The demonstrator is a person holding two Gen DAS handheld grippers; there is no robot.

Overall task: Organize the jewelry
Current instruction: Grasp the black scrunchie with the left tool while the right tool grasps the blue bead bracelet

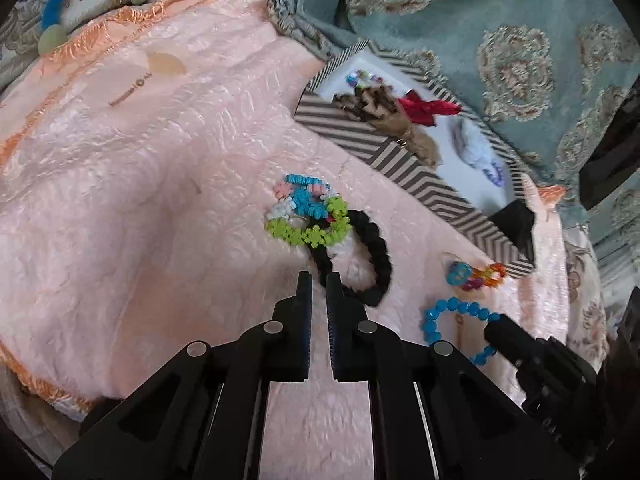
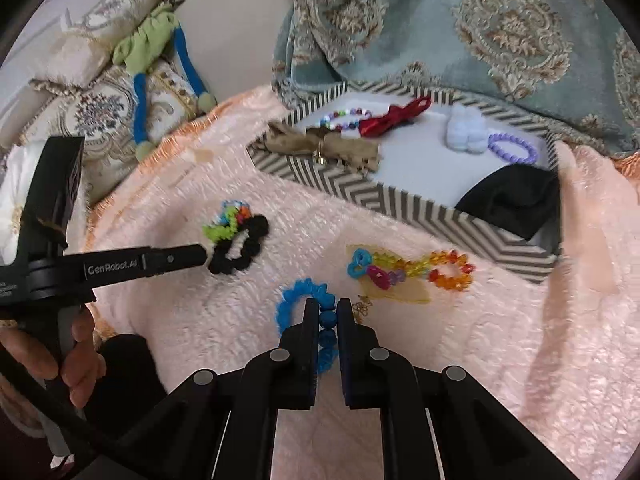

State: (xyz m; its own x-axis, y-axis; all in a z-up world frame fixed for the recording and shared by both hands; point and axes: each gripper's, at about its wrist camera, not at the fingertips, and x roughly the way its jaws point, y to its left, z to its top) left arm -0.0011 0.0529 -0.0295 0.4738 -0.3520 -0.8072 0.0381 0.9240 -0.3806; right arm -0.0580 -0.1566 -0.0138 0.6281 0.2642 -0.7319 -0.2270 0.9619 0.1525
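Observation:
A black scrunchie lies on the pink blanket beside a pile of green, blue and pink flower bracelets. My left gripper is shut on the scrunchie's near edge; it also shows in the right wrist view. A blue bead bracelet lies nearer the right. My right gripper is shut on its beads; its fingers show in the left wrist view over that bracelet. A multicoloured bead bracelet lies beside it.
A chevron-striped box at the back holds a brown bow, a red bow, a white scrunchie, a purple bracelet and a black cloth. A teal patterned blanket lies behind, cushions at left.

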